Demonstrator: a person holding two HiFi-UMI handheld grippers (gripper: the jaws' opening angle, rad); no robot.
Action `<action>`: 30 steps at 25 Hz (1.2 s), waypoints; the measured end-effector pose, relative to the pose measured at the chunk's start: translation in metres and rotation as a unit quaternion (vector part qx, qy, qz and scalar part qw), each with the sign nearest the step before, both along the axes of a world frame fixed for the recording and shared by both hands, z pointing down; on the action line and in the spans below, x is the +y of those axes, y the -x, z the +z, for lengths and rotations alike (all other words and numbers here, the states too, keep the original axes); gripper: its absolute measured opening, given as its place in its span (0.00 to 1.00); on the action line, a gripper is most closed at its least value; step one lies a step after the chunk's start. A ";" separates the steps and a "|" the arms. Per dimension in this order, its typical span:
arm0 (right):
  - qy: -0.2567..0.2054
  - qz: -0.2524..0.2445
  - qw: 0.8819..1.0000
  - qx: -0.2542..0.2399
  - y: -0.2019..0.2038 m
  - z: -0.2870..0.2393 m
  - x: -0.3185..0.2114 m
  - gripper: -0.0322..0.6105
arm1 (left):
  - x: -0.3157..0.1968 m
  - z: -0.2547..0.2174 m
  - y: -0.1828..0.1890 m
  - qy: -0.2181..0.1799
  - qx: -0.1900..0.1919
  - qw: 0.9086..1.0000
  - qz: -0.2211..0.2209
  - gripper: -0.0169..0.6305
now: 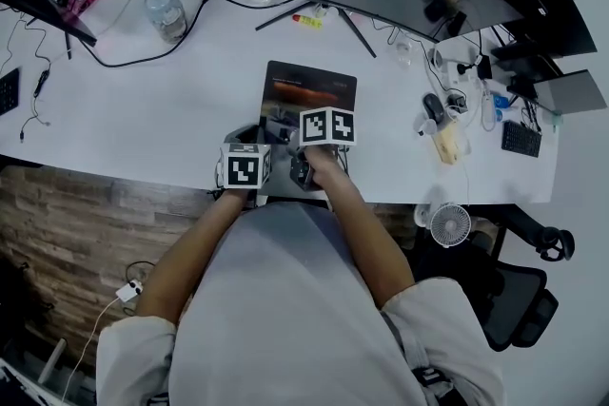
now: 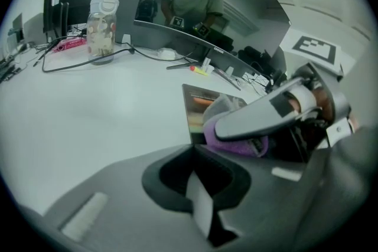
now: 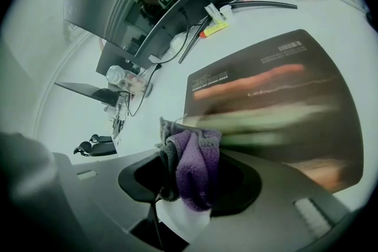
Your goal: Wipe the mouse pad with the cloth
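Cannot read the print on the mouse pad (image 3: 277,97), smeared by blur in the right gripper view. Loses its near edge beneath the right gripper (image 1: 324,133) and left gripper (image 1: 245,164) in the head view, and the cloth (image 3: 192,162) with it

bare bench (image 1: 162,124) lay open left of the mouse pad (image 1: 309,86). behind the pad, monitor stand legs (image 1: 360,33) barred the far edge. a bottle (image 1: 165,11) stood far-left, and clutter (image 1: 447,133) crowded the right end.

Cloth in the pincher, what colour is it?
The cloth is purple with some grey. It shows best in the right gripper view.
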State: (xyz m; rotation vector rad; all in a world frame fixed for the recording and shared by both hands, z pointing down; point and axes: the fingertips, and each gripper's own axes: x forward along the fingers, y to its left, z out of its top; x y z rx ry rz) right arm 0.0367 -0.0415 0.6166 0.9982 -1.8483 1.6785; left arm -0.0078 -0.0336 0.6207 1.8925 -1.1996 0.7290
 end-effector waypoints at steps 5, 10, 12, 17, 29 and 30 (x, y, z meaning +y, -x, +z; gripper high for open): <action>-0.014 -0.004 1.000 0.005 -0.002 -0.001 0.000 0.37 | -0.001 0.000 0.000 0.004 0.003 1.000 0.000 0.03; -0.008 -0.002 1.000 0.003 -0.006 0.000 0.002 0.37 | 0.000 0.000 0.000 0.006 0.006 1.000 0.000 0.03; -0.007 -0.002 1.000 0.003 -0.007 0.000 0.002 0.37 | 0.000 0.000 -0.001 0.007 0.007 1.000 -0.001 0.03; -0.003 -0.002 1.000 0.001 -0.012 0.000 0.002 0.37 | -0.001 0.000 0.001 0.009 0.010 1.000 -0.001 0.03; 0.003 0.006 1.000 -0.004 -0.025 0.000 0.004 0.37 | -0.002 0.000 0.000 0.011 0.013 1.000 -0.001 0.03; 0.003 0.008 1.000 -0.005 -0.026 0.000 0.004 0.37 | -0.001 0.000 0.000 0.011 0.013 1.000 -0.001 0.03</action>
